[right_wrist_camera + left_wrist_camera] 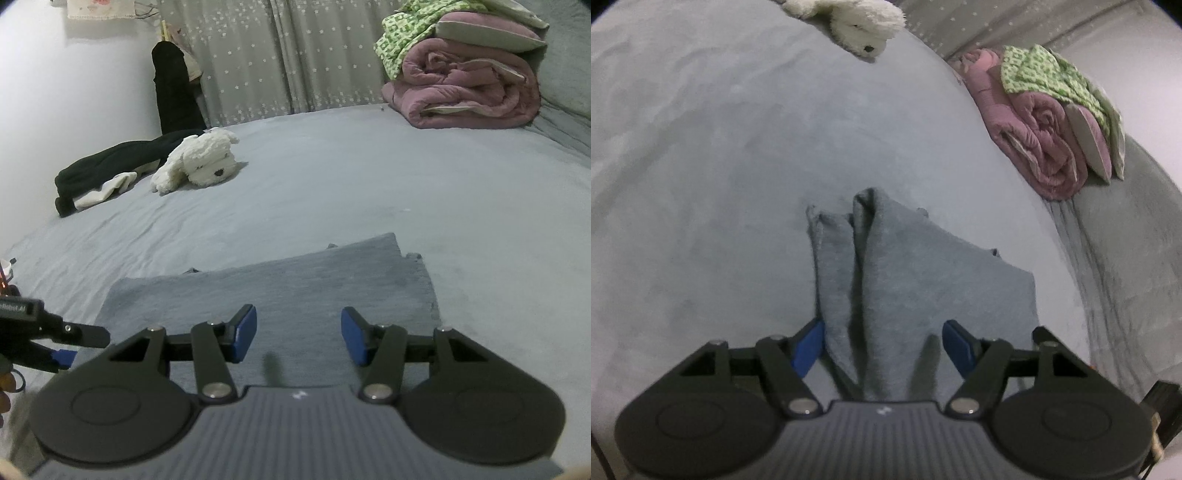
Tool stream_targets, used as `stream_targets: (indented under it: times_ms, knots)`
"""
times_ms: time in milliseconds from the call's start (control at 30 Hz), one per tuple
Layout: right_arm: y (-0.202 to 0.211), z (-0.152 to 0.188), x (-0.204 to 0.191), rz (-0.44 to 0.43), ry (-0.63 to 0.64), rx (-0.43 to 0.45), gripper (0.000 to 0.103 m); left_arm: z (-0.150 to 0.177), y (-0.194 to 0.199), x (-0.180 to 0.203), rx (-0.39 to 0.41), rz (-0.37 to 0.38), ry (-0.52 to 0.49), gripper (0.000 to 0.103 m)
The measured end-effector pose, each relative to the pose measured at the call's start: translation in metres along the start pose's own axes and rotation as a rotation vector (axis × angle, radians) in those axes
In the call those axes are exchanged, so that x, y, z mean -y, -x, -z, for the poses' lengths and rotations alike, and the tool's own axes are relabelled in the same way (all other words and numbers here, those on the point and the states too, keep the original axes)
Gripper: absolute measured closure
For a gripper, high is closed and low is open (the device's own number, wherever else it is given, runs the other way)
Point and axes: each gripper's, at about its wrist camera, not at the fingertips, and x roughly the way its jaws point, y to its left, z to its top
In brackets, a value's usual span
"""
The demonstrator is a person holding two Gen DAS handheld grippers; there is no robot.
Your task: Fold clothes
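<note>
A grey folded garment (280, 291) lies flat on the grey bed sheet (332, 177), one edge bunched into ridges. The left gripper (882, 347) straddles that edge, jaws apart, pads not pressing. The right gripper (298, 336) hovers over the cloth, half open, holding nothing

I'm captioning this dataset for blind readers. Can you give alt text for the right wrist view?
The right gripper, fingers apart and empty, hovers over a folded grey garment on a grey bed. Farther back lie a white plush dog, dark clothes and a rolled pink quilt.
</note>
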Motion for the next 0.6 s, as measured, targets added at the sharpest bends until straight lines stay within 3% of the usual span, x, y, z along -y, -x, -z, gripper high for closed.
stream_targets:
  times_ms: [167, 300, 600]
  knots:
    - [-0.003, 0.0, -0.003, -0.007, -0.008, -0.005, 0.048, 0.002, -0.005, 0.002, 0.009, -0.002, 0.028, 0.051]
    - [-0.003, 0.0, -0.005, -0.015, -0.002, -0.002, 0.048, 0.005, -0.005, 0.0, 0.009, 0.01, 0.061, 0.076]
    - [0.0, -0.005, -0.008, -0.094, -0.014, -0.005, 0.049, 0.004, 0.005, 0.006, 0.028, 0.081, 0.128, 0.082]
